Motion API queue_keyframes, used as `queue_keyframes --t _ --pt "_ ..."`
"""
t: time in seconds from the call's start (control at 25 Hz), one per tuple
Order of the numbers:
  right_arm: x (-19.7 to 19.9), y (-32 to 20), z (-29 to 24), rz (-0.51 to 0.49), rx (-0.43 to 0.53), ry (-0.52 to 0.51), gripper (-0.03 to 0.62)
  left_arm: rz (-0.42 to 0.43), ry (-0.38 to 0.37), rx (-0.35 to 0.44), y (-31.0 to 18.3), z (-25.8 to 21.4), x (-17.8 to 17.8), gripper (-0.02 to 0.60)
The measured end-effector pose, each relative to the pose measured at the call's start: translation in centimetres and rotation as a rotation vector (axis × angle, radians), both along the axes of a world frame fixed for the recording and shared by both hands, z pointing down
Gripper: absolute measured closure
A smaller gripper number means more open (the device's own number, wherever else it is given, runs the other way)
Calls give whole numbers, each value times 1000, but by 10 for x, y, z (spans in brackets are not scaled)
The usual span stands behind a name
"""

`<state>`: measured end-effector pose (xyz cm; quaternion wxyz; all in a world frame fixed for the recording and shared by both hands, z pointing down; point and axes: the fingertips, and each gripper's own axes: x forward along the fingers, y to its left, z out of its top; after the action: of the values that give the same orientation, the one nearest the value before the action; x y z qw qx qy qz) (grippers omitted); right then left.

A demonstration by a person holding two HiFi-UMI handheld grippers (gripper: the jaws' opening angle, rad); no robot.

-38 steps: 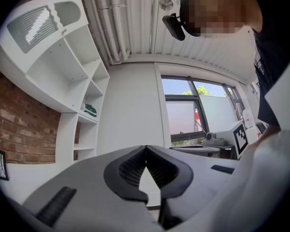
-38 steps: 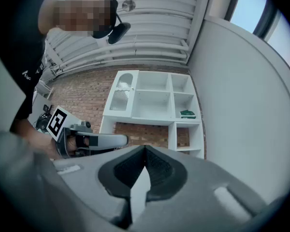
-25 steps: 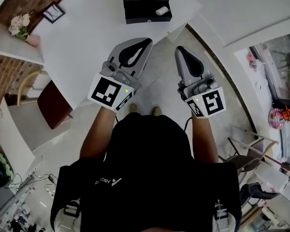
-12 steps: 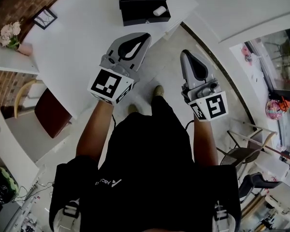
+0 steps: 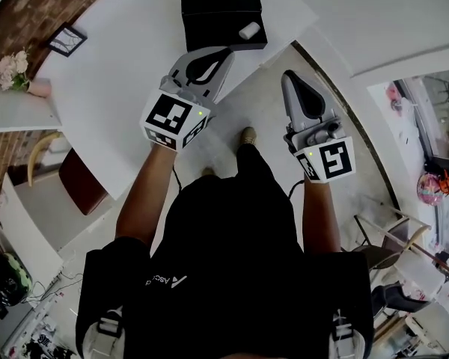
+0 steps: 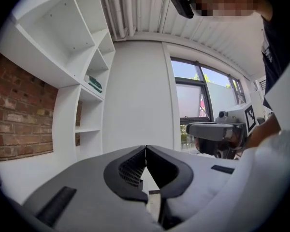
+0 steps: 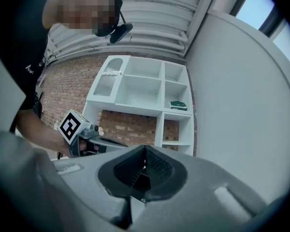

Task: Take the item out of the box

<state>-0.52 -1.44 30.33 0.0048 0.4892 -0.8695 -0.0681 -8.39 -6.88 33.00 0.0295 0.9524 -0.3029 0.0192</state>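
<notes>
An open black box [image 5: 221,13] stands at the far end of the white table [image 5: 112,88] in the head view, with a small white item [image 5: 249,30] lying in its front right corner. My left gripper [image 5: 226,51] is shut and empty, its tips just short of the box's near edge. Over the floor to the right of the table, my right gripper [image 5: 289,75] is also shut and empty. Both gripper views point up at walls and shelves; the jaws meet at their tips [image 6: 145,147] [image 7: 145,147]. The box is not seen there.
A framed picture [image 5: 65,40] and a pot of pink flowers [image 5: 15,72] sit at the table's left end. A brown chair [image 5: 75,178] stands by the table's near side. White wall shelves [image 7: 140,88] and a window [image 6: 203,105] show in the gripper views.
Both grippers have moved forward toward the box as the person stepped closer to the table. The left gripper's tips now reach nearly to the box. Both stayed shut.
</notes>
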Motion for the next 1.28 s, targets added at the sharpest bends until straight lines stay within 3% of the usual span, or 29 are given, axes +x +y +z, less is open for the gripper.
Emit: queue_keyframes --t 0.24,0.44,0.72,0.92,1.04,1.28 --pt "48 -61 11 -39 -18 -11 595 -40 -180 -81 -75 42 44 573" --pt "85 -103 21 -74 -37 -26 595 -32 -381 -199 -123 93 82 489" --pt "120 -146 28 -144 -32 -49 595 -24 -642 -363 -167 160 105 454" --pt "131 -167 38 -161 -84 -41 595 28 -767 -480 -180 196 117 402" --pt "135 -175 40 -167 -74 -56 595 32 -849 -498 -192 212 115 388" --pt "143 -188 54 -128 -109 -49 595 87 -896 -555 -201 241 121 385"
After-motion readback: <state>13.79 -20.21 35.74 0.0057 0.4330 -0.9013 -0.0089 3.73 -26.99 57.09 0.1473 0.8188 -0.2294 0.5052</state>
